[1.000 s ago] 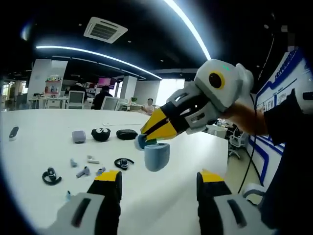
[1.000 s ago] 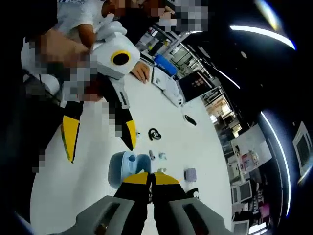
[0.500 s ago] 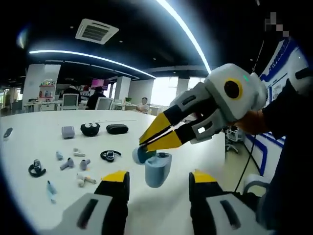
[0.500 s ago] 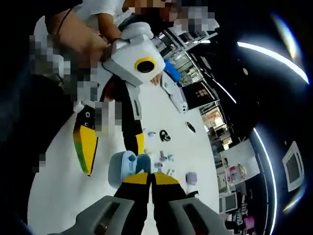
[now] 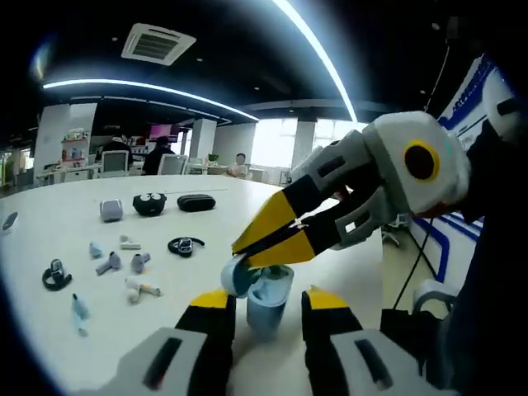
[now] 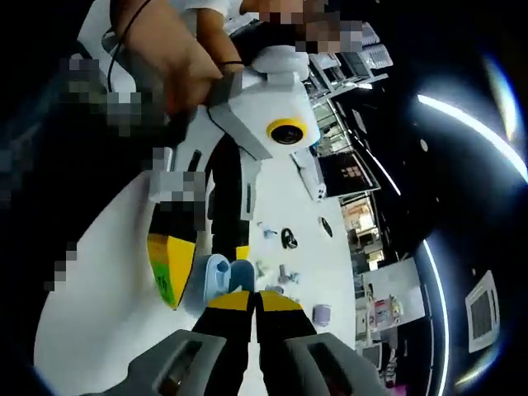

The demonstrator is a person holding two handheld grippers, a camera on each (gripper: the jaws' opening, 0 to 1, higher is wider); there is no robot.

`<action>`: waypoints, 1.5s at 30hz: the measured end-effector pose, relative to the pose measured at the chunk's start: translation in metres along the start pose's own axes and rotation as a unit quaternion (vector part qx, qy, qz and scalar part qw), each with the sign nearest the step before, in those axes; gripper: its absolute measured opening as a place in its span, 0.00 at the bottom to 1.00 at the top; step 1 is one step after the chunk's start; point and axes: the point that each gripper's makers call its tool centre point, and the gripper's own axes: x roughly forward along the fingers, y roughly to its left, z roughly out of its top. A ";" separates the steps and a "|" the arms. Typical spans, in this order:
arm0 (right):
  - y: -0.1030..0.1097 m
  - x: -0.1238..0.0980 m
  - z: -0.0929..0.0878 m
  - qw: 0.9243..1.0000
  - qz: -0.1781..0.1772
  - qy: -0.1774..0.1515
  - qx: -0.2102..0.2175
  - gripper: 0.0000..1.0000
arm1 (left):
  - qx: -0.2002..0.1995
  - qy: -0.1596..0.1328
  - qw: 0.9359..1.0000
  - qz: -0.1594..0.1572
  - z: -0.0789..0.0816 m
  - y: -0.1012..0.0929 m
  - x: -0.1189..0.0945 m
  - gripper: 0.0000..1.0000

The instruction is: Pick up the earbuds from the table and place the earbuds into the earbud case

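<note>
Open light-blue earbud case [image 5: 268,299] sits on white table [image 5: 49,235] btwn the left gripper's [image 5: 262,299] spread jaws, right gripper [image 5: 272,247] pinched together at its rim w/ loose earbuds [image 5: 124,264] still behind—a nudge could tip the case.

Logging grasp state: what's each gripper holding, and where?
Right gripper is shut on the open earbud case at its lid. Left gripper straddles the case body, not closed.

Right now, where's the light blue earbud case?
In the left gripper view, the light blue earbud case stands on the white table between the left gripper jaws, under the right gripper tips.
</note>
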 end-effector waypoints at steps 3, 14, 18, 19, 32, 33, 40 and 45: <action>-0.001 0.000 0.003 1.000 -0.004 -0.005 -0.005 0.01 | 0.005 0.005 1.000 0.000 -0.001 0.000 0.001 0.28; 0.003 -0.001 0.007 0.999 -0.004 -0.010 -0.035 0.01 | 0.023 0.020 1.000 0.000 -0.006 -0.002 0.003 0.22; 0.006 0.000 0.007 0.999 -0.001 -0.010 -0.037 0.02 | 0.040 0.030 0.999 -0.001 -0.010 -0.004 0.004 0.20; 0.007 0.000 0.007 0.999 0.001 -0.010 -0.034 0.02 | 0.042 0.034 0.999 0.000 -0.012 -0.004 0.004 0.20; -0.001 -0.009 0.007 0.995 -0.016 -0.043 0.085 0.09 | 0.048 0.042 0.998 0.001 -0.016 -0.005 0.000 0.20; -0.003 -0.010 0.007 0.993 -0.019 -0.048 0.106 0.09 | 0.047 0.042 0.998 0.001 -0.016 -0.004 0.000 0.20; -0.012 -0.018 -0.002 0.945 -0.034 -0.082 0.316 0.13 | 0.049 0.043 0.998 0.001 -0.016 -0.005 -0.001 0.20; -0.011 -0.017 -0.006 0.881 -0.031 -0.105 0.460 0.18 | 0.055 0.044 0.998 0.001 -0.017 -0.005 -0.001 0.20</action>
